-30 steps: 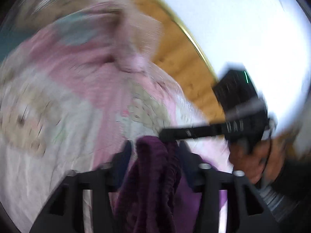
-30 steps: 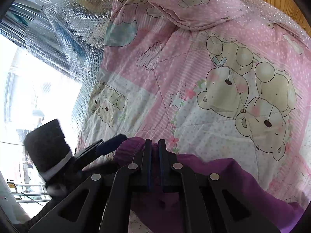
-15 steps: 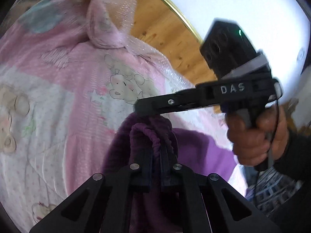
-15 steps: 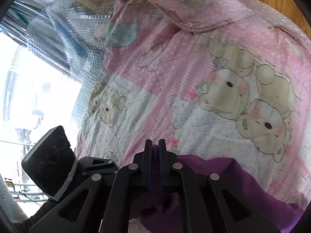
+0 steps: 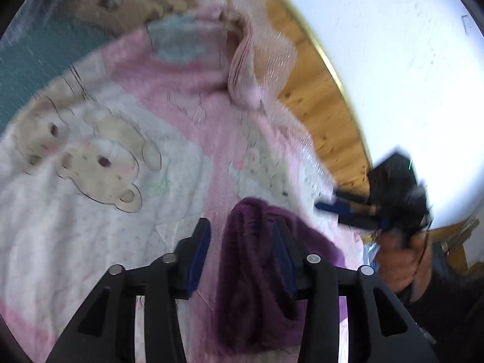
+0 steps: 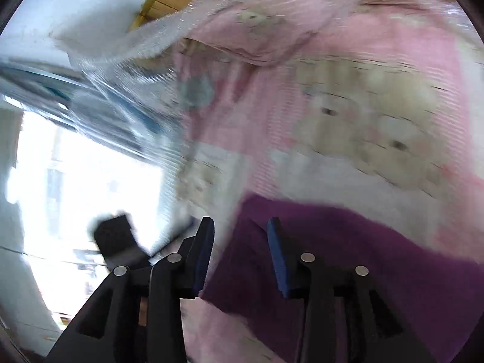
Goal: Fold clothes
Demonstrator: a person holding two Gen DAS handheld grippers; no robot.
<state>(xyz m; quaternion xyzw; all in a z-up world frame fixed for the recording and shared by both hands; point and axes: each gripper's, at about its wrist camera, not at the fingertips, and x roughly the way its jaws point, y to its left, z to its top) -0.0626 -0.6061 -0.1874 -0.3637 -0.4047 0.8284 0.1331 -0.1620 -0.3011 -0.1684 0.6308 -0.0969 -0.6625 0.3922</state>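
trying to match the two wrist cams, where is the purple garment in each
Left wrist: the purple garment sits bottom centre, bunched between the open left gripper fingers.
Right wrist: it spreads across the lower right, behind the open right gripper.
Shared landmark: the pink teddy-bear quilt underneath.

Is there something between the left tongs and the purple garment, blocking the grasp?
Nothing visible blocks it. The left tongs stand open with the purple garment bunched directly between the fingers, lying on the pink bear quilt.
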